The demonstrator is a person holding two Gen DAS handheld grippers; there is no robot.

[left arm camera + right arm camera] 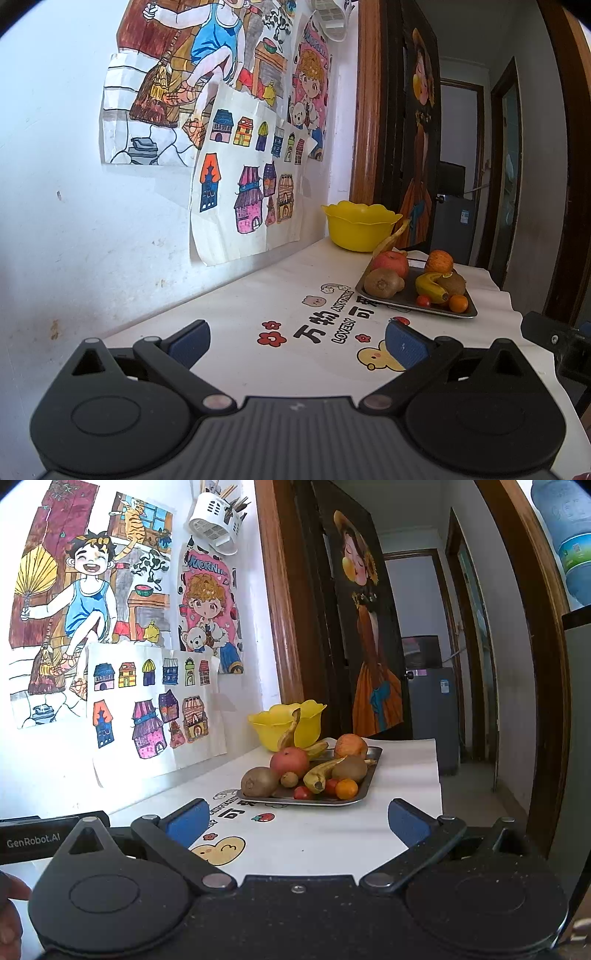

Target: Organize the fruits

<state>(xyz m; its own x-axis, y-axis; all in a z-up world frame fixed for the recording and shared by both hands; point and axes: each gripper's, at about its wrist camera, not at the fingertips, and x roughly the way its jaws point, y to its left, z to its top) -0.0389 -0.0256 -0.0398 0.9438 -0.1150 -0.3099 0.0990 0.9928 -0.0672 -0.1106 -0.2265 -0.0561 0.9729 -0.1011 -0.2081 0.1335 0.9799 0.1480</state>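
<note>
while both my left gripper (295,343) and right gripper (298,821) hang spread and empty, the fruit sits heaped on the metal tray (364,788); i'd grasp the firm kiwi (259,781) across its middle, gently, since it bruises.

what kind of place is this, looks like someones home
Most likely a home: hand-coloured children's drawings taped to the white wall, a steel tray of mixed fruit beside a yellow plastic bowl on a cartoon-print tablecloth, and a wooden doorway onto a hallway.
</note>
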